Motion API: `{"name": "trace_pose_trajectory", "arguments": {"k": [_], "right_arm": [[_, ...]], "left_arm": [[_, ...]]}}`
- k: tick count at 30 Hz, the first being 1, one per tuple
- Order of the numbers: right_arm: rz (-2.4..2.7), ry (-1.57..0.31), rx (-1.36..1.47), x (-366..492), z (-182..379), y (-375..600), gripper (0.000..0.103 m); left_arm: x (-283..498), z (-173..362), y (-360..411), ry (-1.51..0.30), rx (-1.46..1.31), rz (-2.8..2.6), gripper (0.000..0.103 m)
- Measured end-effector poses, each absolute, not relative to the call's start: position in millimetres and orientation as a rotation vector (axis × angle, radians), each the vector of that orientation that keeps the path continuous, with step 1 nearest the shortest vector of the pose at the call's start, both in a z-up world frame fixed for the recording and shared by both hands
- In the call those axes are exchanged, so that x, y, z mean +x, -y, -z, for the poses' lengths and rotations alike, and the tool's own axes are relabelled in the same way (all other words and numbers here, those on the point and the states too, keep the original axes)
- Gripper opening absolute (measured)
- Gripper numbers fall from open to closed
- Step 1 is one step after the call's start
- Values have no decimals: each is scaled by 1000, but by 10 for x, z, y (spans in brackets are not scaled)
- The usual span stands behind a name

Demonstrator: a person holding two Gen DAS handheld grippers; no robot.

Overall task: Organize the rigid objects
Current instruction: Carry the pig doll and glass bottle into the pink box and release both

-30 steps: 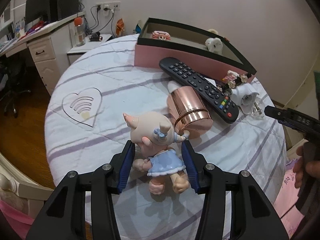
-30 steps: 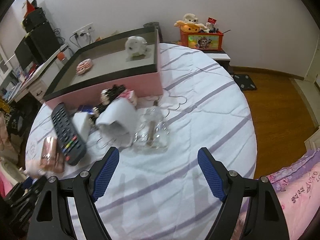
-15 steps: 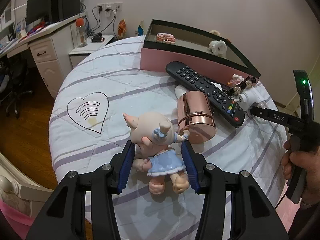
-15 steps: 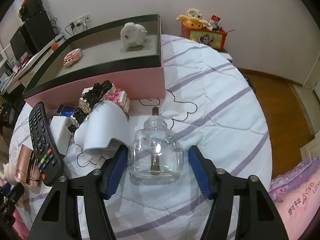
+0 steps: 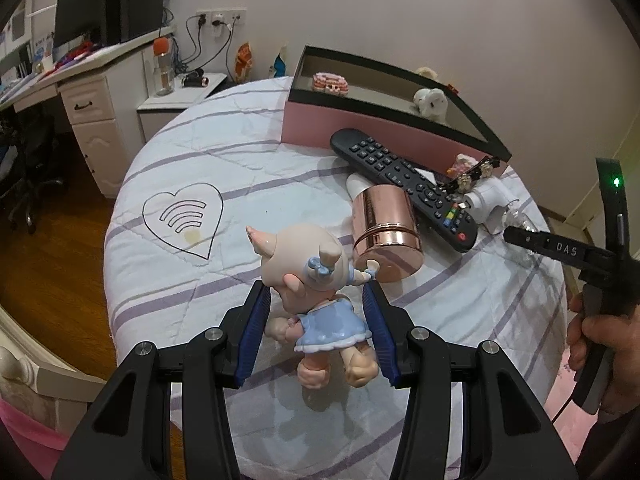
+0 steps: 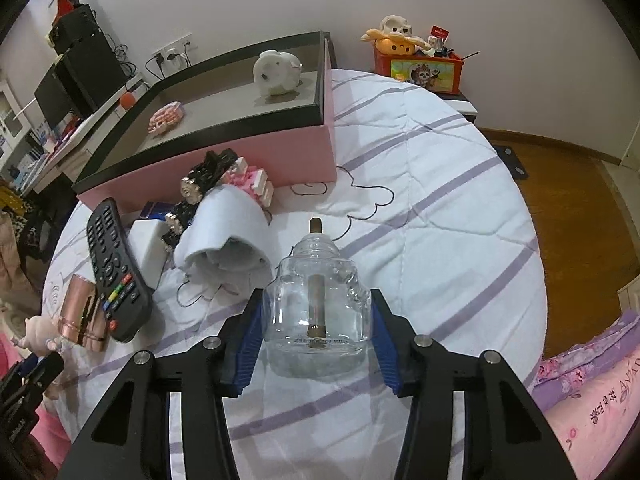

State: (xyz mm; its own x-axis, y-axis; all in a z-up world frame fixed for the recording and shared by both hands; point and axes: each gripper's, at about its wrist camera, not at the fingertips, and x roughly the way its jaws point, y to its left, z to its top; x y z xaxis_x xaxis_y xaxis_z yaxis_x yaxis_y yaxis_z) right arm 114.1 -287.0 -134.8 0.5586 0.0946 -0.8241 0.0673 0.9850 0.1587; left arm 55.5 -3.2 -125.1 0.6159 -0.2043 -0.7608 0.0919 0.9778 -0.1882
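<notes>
My left gripper (image 5: pixel 316 300) is shut on a pig doll in a blue dress (image 5: pixel 316 280), held above the round table's white striped cloth (image 5: pixel 224 152). My right gripper (image 6: pixel 318 312) is shut on a clear glass bottle with a brown wick (image 6: pixel 316 304), low over the cloth. A pink box with a black rim (image 6: pixel 248 148) stands at the back and holds a white pig figure (image 6: pixel 278 72) and a pink toy (image 6: pixel 166 116). A black remote (image 5: pixel 400 184), a rose-gold cup (image 5: pixel 386 232) and a white cup (image 6: pixel 228 232) lie in front of the box.
A small white box (image 6: pixel 146 248), a black hair clip (image 6: pixel 200 184) and pink blocks (image 6: pixel 252 182) lie by the pink box. A white desk with monitors (image 5: pixel 80 80) stands left. An orange toy box (image 6: pixel 420 64) sits behind the table. Wooden floor (image 6: pixel 560 200) lies right.
My right gripper has moved forward to the glass bottle and closed its fingers on it. My left gripper keeps holding the doll and has risen a little.
</notes>
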Motion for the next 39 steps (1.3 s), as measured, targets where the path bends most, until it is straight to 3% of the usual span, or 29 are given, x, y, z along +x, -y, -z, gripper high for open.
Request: {"name": "trace_pose_trajectory", "arguments": {"k": [10,22,31,39], "right_arm": [[-52,-939,197,819,1134,2760,50],[-160,-785,175,647,336,2580,50],[-184,-724,82,1281,-127,2374,51],[-181,-809,66,2127,93,2319,51]], "left_arm": [[405,990,-95,-839,-148,163,49],[678,299,-33,-730,-110,206,49],[1459,-60,206,-698,-74,254,49],[2250,48,528,-751,-47,295,49]]}}
